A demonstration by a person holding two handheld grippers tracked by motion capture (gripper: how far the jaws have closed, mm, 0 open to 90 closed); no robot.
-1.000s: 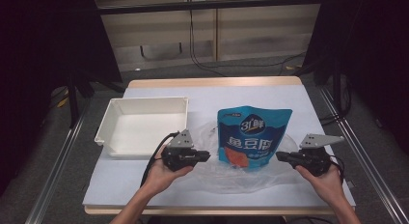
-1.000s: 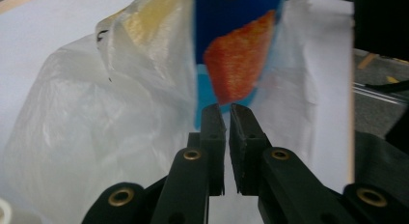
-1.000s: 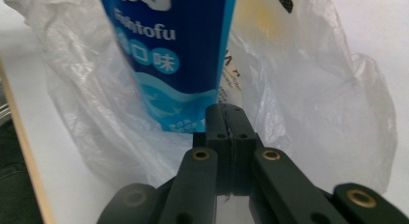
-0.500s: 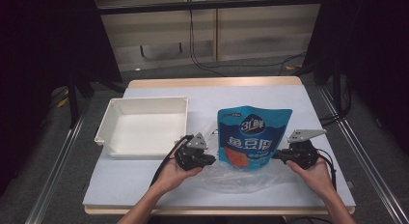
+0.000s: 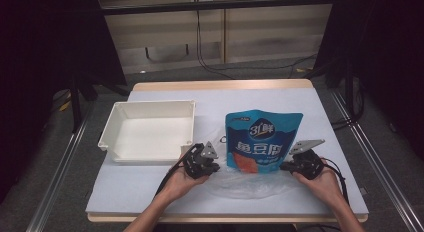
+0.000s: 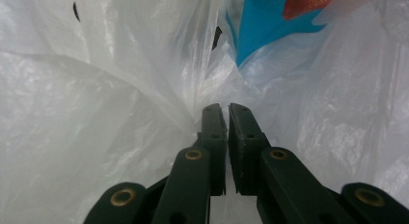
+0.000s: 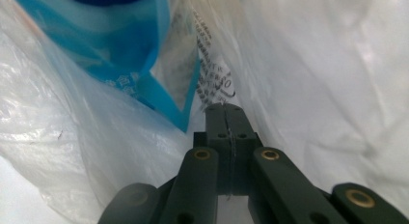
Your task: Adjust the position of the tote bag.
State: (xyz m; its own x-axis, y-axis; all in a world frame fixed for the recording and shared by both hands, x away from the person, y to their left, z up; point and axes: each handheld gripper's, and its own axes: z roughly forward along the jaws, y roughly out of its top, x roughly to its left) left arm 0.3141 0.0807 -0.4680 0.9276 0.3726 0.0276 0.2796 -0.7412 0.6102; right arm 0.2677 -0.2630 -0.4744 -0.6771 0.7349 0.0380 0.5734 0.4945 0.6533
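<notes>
A blue snack pouch (image 5: 263, 141) has its lower end inside a clear plastic bag (image 5: 245, 184) at the table's front middle. My left gripper (image 5: 216, 167) sits at the pouch's lower left, pinching the bag's film. In the left gripper view the jaws (image 6: 225, 108) are almost together with white film (image 6: 96, 89) gathered at the tips and the pouch (image 6: 263, 31) beyond; they have just closed a little further. My right gripper (image 5: 284, 167) is at the pouch's lower right. Its jaws (image 7: 226, 108) are pressed together on the bag's film (image 7: 313, 64), next to the pouch's corner (image 7: 115, 40).
A white rectangular tray (image 5: 112, 142) stands at the left, just behind my left hand. The pale tabletop (image 5: 150, 197) ends in a wooden edge close to the forearms. Metal rails run along both sides of the table.
Both hands have moved inward toward the pouch and come down. The grippers now sit close against the pouch's lower corners, with the bag bunched between them.
</notes>
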